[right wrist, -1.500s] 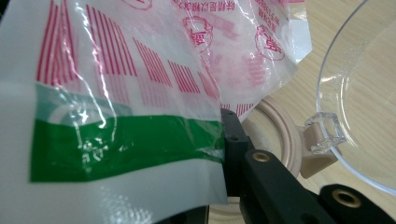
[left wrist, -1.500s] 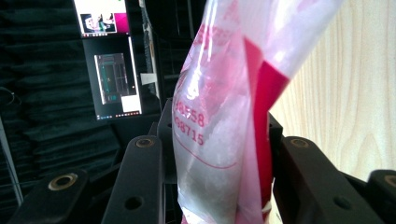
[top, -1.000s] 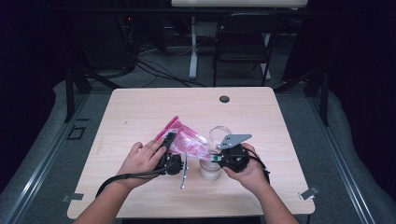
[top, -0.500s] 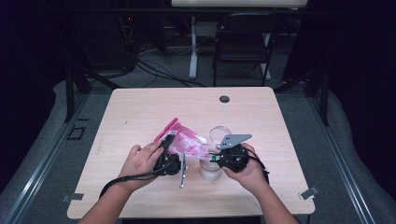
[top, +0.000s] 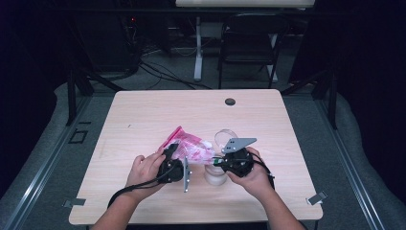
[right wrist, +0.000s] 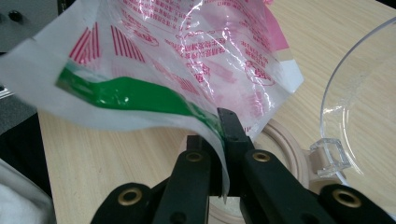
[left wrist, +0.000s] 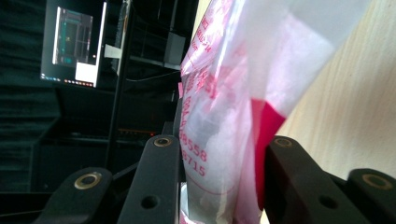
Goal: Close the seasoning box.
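Observation:
A pink and white plastic bag [top: 189, 146] hangs between my two grippers over the near middle of the wooden table [top: 143, 115]. My left gripper [top: 173, 167] is shut on the bag's lower end [left wrist: 219, 154], with the film pinched between its jaws. My right gripper [top: 224, 162] is shut on the bag's green-striped edge [right wrist: 140, 93]; its fingertips [right wrist: 228, 122] press the film together. Just below the right gripper stands a pale jar [top: 214, 176], whose rim [right wrist: 285, 144] lies behind the jaws. Its clear hinged lid [top: 225, 139] stands open [right wrist: 359, 102].
A small black round grommet [top: 230, 101] sits in the far part of the table. Beyond the far edge are a dark chair [top: 249, 43] and a white post with cables on the floor [top: 197, 52]. Bare tabletop lies to the left and right of my hands.

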Demonstrator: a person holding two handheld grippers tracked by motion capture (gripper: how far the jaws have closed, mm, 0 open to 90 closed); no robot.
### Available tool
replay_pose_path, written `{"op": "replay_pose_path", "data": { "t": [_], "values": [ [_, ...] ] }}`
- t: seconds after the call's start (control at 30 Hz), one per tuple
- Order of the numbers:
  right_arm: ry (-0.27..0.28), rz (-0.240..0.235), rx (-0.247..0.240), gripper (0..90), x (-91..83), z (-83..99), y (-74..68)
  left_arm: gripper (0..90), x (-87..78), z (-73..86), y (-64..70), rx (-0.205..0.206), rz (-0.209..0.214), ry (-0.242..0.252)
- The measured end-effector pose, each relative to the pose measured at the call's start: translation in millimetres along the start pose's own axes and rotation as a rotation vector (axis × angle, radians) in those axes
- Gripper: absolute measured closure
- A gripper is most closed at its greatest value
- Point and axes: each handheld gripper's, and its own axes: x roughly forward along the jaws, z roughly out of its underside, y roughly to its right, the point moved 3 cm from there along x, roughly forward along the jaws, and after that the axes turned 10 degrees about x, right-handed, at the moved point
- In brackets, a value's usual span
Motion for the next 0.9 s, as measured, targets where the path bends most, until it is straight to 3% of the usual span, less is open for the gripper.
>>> {"op": "replay_pose_path", "data": {
  "t": [0.2, 0.4, 0.7, 0.9],
  "values": [
    [-0.002, 0.001, -0.005, 90.0, 0.1, -0.5, -1.5, 76.1, 1.1, 1.5, 3.6, -0.040, 0.011, 0.007],
    [0.000, 0.001, -0.005, 90.0, 0.7, -1.1, -3.0, 76.6, 3.7, 3.4, 10.2, -0.122, 0.019, 0.024],
    [0.007, -0.001, -0.005, 90.0, 1.6, -1.4, -4.7, 76.7, 6.1, 5.8, 17.2, -0.177, 0.039, 0.037],
    [0.006, -0.004, -0.007, 90.0, 1.9, -1.6, -5.1, 76.8, 6.6, 6.5, 19.2, -0.188, 0.042, 0.037]
  ]
}}
